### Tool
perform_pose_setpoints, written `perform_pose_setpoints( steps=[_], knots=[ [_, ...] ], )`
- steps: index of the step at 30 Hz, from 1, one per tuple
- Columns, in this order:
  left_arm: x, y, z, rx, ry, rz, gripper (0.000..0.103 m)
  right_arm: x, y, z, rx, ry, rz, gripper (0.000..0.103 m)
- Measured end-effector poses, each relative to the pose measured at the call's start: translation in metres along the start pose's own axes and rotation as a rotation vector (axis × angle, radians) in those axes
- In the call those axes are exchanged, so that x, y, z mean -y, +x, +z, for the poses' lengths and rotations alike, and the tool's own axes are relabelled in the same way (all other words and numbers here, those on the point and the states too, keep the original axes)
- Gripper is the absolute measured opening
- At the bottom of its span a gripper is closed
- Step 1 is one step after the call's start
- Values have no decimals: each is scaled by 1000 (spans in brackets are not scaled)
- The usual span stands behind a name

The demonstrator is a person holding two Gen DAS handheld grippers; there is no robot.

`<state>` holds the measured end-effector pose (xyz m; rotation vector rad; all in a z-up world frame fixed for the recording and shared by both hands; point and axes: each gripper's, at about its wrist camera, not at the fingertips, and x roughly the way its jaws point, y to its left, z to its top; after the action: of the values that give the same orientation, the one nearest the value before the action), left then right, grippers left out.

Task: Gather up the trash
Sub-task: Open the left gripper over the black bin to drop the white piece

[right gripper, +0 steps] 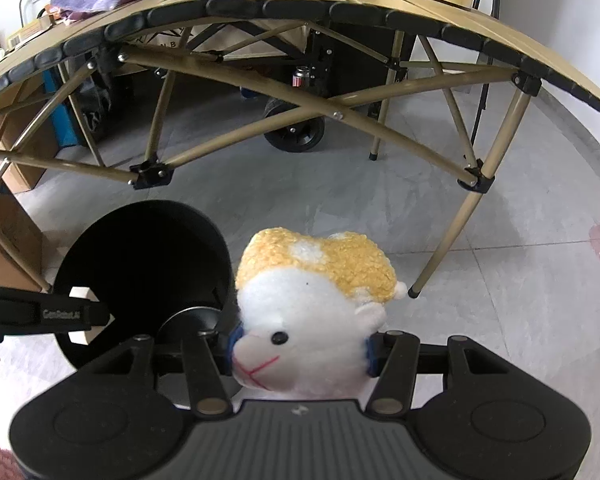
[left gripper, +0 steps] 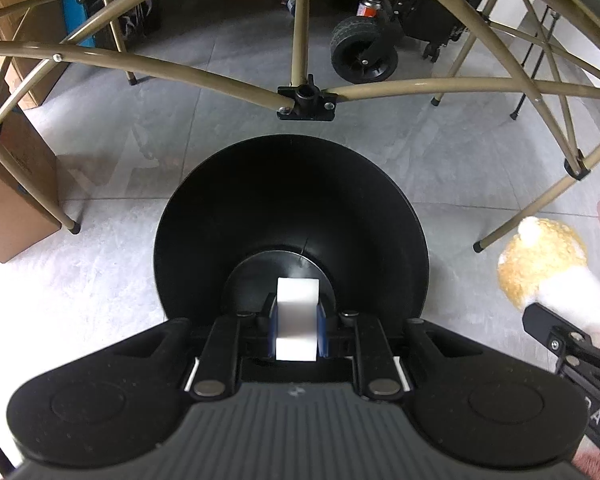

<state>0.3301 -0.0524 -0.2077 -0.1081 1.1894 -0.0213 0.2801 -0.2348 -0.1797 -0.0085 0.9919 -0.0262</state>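
Observation:
My left gripper [left gripper: 297, 307] is shut on a white roll [left gripper: 297, 322], held between its blue pads. It hangs directly over the open mouth of a black round bin [left gripper: 292, 208] on the grey floor. In the right wrist view the same gripper [right gripper: 80, 314] reaches in from the left above the bin [right gripper: 140, 248]. My right gripper [right gripper: 302, 346] is shut on a white and yellow plush animal [right gripper: 312, 272], squeezing its head between the pads. The plush hangs just right of the bin and also shows at the right edge [left gripper: 540, 256] of the left wrist view.
A folding table [right gripper: 340, 12] with crossed tan legs [left gripper: 204, 76] stands just beyond the bin, with cloths and packets on top. Behind it is a cart with a black wheel [left gripper: 362, 50] and a can [left gripper: 369, 6]. Cardboard boxes [left gripper: 12, 200] stand at the left.

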Motion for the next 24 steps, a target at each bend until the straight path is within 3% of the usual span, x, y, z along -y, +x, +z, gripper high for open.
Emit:
perform_pose_setpoints(
  steps=[21, 23, 24],
  knots=[
    [9, 41, 34, -98, -75, 0, 19, 11, 23, 35, 3, 20, -24, 53],
    [9, 40, 35, -108, -78, 3, 23, 11, 24, 35, 1, 20, -21, 53],
    [9, 39, 34, -116, -84, 2, 36, 11, 24, 35, 2, 20, -21, 53]
  ],
)
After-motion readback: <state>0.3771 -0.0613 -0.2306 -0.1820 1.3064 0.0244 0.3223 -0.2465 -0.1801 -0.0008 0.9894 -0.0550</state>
